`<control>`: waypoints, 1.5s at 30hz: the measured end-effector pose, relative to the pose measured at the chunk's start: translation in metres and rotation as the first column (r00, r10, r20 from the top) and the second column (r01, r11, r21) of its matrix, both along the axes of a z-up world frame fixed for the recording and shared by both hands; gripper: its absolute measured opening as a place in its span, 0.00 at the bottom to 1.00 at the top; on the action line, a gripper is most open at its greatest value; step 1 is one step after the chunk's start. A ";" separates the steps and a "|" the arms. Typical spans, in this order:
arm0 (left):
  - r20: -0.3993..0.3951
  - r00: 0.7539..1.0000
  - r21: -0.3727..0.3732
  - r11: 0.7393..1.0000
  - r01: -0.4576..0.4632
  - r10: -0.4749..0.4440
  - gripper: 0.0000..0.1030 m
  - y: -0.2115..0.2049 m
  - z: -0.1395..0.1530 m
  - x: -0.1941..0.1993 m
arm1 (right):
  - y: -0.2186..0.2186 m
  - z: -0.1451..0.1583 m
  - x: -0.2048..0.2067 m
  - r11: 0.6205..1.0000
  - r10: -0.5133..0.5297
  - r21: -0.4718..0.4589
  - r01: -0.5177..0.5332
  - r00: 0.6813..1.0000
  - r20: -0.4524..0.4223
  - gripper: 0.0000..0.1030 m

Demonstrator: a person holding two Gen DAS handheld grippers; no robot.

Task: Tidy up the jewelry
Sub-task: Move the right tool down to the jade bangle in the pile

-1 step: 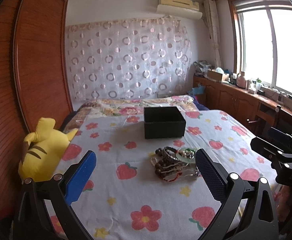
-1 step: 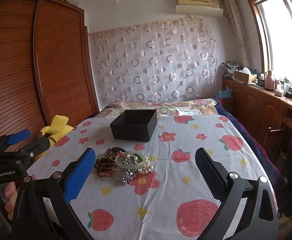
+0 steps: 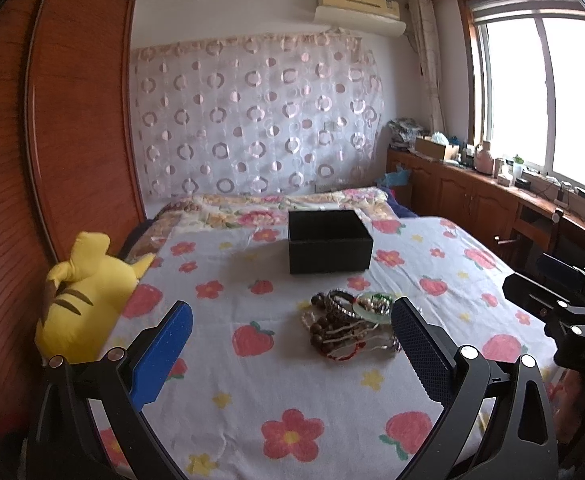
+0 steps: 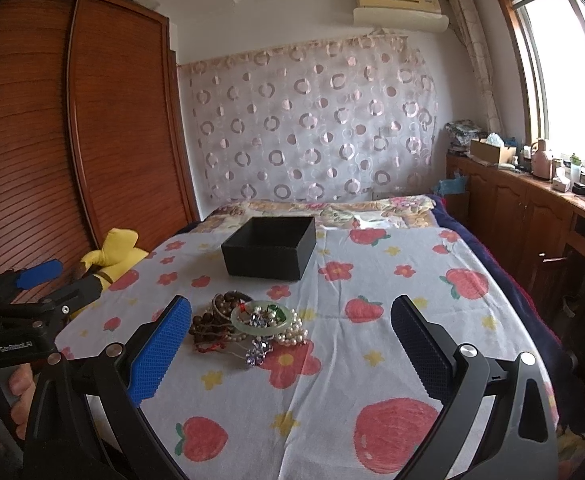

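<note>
Both grippers, left gripper (image 3: 292, 354) and right gripper (image 4: 292, 354), hover spread and empty; jewelry pile (image 4: 248, 326) untouched, black box (image 4: 270, 252) apparently empty.

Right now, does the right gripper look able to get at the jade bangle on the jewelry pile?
Probably yes. The right gripper is open, the jade bangle lies on top of the jewelry pile just ahead, and nothing stands between them.

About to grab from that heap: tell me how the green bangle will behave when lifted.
The bangle looks like a rigid, glossy ring, so it likely keeps its shape but may slip between pads. Beads and a brooch lie in and over it, so they will probably drag along. It seems stone-like, perhaps chipping if dropped.
</note>
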State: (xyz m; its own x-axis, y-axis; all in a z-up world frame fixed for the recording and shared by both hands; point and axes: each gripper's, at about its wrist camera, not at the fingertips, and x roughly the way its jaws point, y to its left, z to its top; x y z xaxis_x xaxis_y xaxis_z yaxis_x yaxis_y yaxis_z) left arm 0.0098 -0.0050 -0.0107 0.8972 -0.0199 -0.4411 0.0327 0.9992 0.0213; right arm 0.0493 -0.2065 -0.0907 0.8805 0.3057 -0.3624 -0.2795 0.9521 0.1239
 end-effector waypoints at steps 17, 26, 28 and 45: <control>-0.172 0.982 -0.046 0.997 0.066 -0.073 0.93 0.024 -0.057 0.042 | 0.026 -0.039 0.071 0.969 0.208 -0.098 -0.228 0.962 -0.176 0.72; -0.218 0.972 -0.093 0.993 0.068 -0.087 0.93 0.034 -0.075 0.051 | 0.045 -0.066 0.130 0.945 0.274 -0.078 -0.318 0.899 -0.343 0.72; -0.226 0.970 -0.102 0.992 0.071 -0.093 0.93 0.035 -0.077 0.054 | 0.050 -0.068 0.140 0.939 0.292 -0.067 -0.338 0.884 -0.365 0.72; -0.287 0.950 -0.112 0.989 0.093 -0.122 0.93 0.033 -0.088 0.068 | 0.069 -0.074 0.179 0.911 0.323 -0.091 -0.402 0.834 -0.448 0.80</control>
State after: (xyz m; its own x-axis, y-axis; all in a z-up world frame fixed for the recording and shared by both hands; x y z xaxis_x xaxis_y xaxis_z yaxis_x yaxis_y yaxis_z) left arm 0.0782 0.0284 -0.0989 0.7196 -0.1640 -0.6748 0.1305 0.9863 -0.1005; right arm 0.2281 -0.1377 -0.1652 0.4741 0.4702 -0.7444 -0.5685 0.8091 0.1489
